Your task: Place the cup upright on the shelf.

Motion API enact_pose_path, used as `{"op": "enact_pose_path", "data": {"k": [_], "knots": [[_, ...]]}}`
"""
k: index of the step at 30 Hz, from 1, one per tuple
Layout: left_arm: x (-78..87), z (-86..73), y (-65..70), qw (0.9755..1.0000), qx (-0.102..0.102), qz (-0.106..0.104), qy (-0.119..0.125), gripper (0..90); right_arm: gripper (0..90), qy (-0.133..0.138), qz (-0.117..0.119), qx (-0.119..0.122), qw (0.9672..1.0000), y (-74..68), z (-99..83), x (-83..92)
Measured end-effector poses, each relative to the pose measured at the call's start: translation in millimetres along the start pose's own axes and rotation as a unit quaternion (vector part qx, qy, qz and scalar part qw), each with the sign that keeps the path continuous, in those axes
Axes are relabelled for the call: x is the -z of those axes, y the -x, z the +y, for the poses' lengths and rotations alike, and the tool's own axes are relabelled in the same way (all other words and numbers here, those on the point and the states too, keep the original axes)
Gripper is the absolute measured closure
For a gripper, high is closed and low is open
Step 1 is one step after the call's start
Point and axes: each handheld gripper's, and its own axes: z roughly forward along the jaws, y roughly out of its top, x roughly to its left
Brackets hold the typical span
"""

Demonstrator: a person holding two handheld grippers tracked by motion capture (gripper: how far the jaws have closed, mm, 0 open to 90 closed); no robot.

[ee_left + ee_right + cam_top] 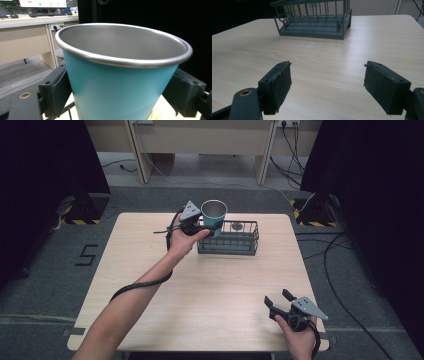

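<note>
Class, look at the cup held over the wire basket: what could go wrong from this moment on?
1. The teal cup tapers downward and the left gripper clamps its smooth sides, so it may slip down.
2. It hangs at the wire basket's left end; lowered, its base might catch the rim.
3. The light basket could tip or slide.

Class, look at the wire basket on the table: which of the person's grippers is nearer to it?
Left. The left gripper, shut on the teal cup, is at the wire basket's left end; the right gripper hovers open near the table's front edge.

Matt metal cup (120, 82), wood table (210, 290)
</note>
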Motion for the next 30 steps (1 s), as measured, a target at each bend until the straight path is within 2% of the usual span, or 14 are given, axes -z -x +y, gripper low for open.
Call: {"op": "enact_pose_path", "data": {"k": [14,30], "knots": [[-23.5,-3.9,-6.1,0.9997,0.007,0.018,-0.014,15.6,22.6,-0.001,0.004,-0.001,1.0000,0.0,-0.1,0.6],[-47.0,-20.9,-0.9,0.9985,0.025,0.027,-0.040,15.5,22.7,-0.003,0.006,-0.004,1.0000,-0.2,-0.3,1.4]]}}
